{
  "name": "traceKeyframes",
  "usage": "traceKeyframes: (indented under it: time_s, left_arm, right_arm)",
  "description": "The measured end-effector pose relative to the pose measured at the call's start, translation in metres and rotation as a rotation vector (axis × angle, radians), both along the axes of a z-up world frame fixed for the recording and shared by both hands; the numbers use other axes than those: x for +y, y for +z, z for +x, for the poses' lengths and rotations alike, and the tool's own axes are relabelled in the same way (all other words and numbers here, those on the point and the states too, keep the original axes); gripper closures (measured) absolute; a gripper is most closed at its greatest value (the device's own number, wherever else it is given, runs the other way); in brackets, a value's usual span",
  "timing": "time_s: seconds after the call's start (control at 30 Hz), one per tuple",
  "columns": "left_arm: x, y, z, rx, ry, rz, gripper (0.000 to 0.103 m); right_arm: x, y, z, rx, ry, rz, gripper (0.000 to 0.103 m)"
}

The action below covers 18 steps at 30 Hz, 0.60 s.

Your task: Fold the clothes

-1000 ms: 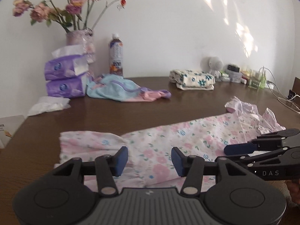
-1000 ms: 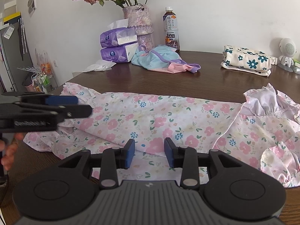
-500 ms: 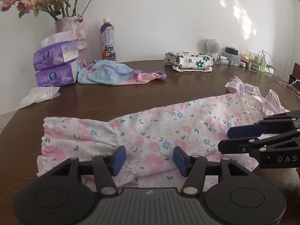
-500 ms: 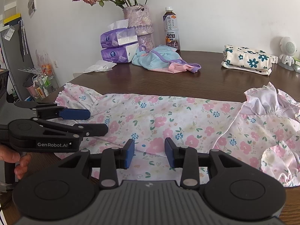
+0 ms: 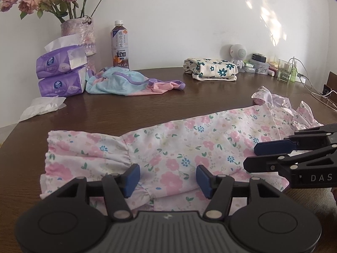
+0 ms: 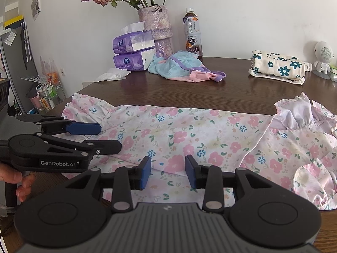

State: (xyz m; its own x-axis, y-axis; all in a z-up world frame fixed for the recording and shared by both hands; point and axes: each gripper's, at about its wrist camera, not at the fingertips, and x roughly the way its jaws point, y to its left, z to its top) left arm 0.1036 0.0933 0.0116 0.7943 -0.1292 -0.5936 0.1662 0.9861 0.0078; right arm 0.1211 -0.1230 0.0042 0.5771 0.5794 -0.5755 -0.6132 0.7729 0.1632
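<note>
Dark wood table (image 5: 130, 113) against a white wall. Floral dress (image 5: 179, 154) lies flat across frame centre. Left gripper (image 5: 167, 178) low at bottom centre, jaws apart, empty (fingers level over the hem). Right gripper (image 6: 167, 172) likewise parted, holding nothing. Two tissue packs (image 5: 61, 73), one bottle (image 5: 120, 44), one vase (image 6: 157, 27) upper left.

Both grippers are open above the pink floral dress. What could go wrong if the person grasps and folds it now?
1. The floral dress is already doubled along its near edge, so the left gripper may pinch only one layer and the fold could come out uneven.
2. The ruffled part by the right gripper lies bunched; folding over it would likely trap wrinkles.
3. Both sets of jaws hover close together, so they might collide.
</note>
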Motion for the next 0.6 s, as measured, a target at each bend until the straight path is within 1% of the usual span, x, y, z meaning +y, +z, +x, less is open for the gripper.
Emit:
traceKeyframes:
  time_s: [0.6]
  left_arm:
    - [-0.0015, -0.0007, 0.0009, 0.002, -0.003, 0.007, 0.043]
  right_arm:
    - [0.0001, 0.0000, -0.0002, 0.000, 0.000, 0.001, 0.066]
